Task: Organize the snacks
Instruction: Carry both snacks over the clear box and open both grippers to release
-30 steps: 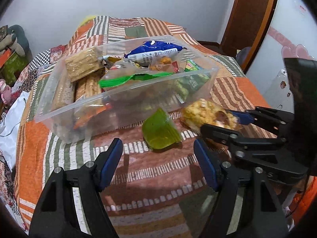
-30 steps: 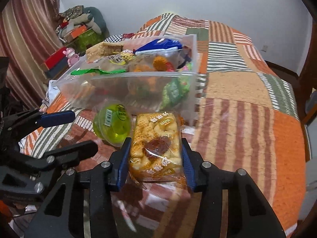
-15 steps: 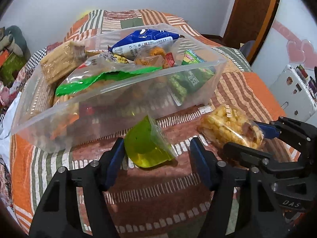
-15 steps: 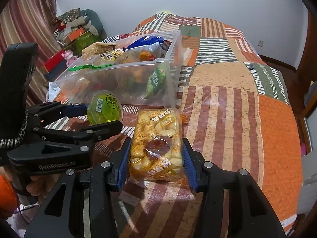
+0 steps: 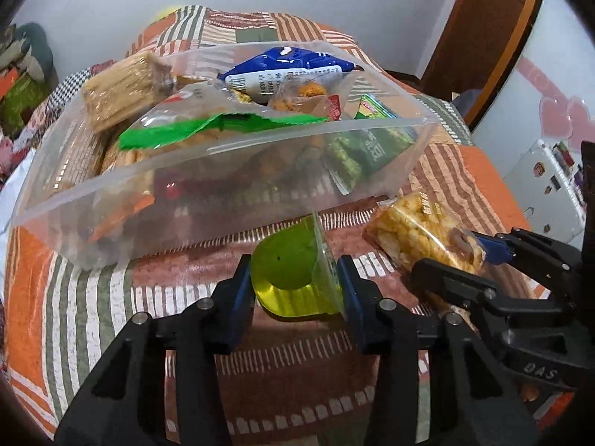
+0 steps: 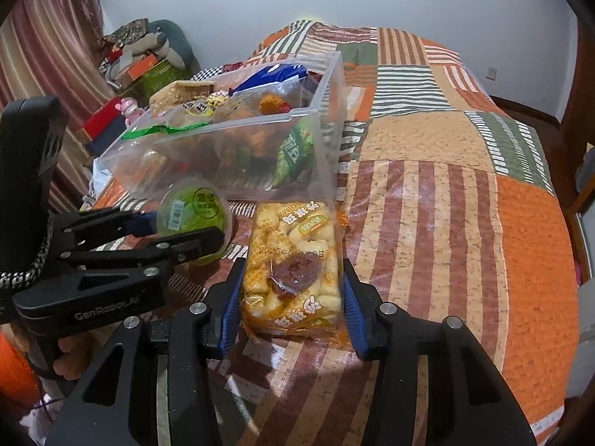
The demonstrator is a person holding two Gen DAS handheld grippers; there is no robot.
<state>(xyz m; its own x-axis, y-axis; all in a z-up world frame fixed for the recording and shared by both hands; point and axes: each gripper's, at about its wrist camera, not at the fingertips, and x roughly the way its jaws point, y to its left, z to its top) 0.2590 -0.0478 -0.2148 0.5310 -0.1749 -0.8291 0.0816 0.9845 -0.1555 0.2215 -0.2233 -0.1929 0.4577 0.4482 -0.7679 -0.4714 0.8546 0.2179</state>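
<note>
Gripping, both tools at once. Left gripper point(image 5: 295, 286): jaws narrow, blue pads pressed to either side of the green jelly cup point(image 5: 293, 278), which lies on its side at lower centre of the left view, lid facing right. Whether the cup is lifted or resting on the bedspread point(image 6: 465, 223) cannot be told.

Right gripper point(image 6: 292, 290): jaws closed on the pastry pack point(image 6: 293, 264), a clear yellow-printed wrapper held by its long edges at lower centre of the right view, far end pointing up-frame. In the left view the same pack point(image 5: 424, 238) sits at centre right, just beside the cup.

Bin point(image 5: 230, 200): clear plastic, upper centre of both views, directly beyond both held items and near them. Contents already inside: blue pouch point(image 5: 286, 70), green-edged bag point(image 5: 219, 128), wafer block point(image 5: 119, 93), green packet point(image 5: 368, 145) against the right wall, and others not distinguishable.

Progress, as judged: most snacks binned; the cup and pack appear to be the last two outside it. Remaining: carry each over the near wall and release inside. The heap is already at rim height on the left side, so space looks tighter there.
</note>
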